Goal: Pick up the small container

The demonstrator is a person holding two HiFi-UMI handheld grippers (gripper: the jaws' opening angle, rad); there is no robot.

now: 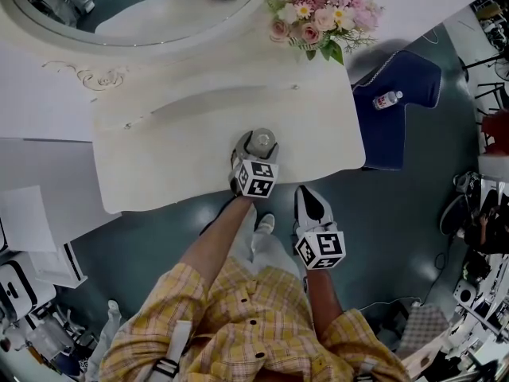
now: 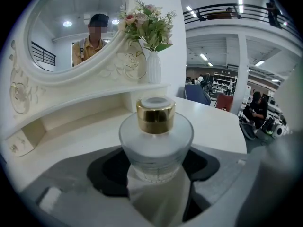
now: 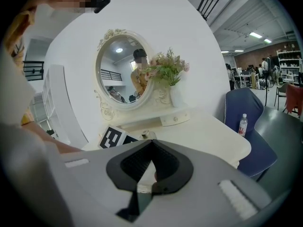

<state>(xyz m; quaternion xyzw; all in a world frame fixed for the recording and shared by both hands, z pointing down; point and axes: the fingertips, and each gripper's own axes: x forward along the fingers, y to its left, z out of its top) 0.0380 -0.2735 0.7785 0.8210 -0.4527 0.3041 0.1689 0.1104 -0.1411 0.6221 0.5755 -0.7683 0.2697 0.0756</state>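
The small container (image 2: 156,141) is a frosted glass bottle with a gold cap, upright on the white vanity top (image 2: 213,122). My left gripper (image 2: 156,167) has a black pad against each side of its lower body, so it is shut on it. From the head view the container (image 1: 262,142) stands near the table's front edge, in the tip of the left gripper (image 1: 258,151). My right gripper (image 1: 311,200) hangs just off the table's front edge, to the right of the left one. The right gripper (image 3: 151,143) is shut, tips meeting, with nothing in it.
An oval mirror (image 1: 119,6) stands at the back of the vanity table (image 1: 159,150), with a vase of pink flowers (image 1: 318,14) at the back right. A blue chair (image 1: 402,118) carrying a water bottle (image 1: 388,99) stands right of the table.
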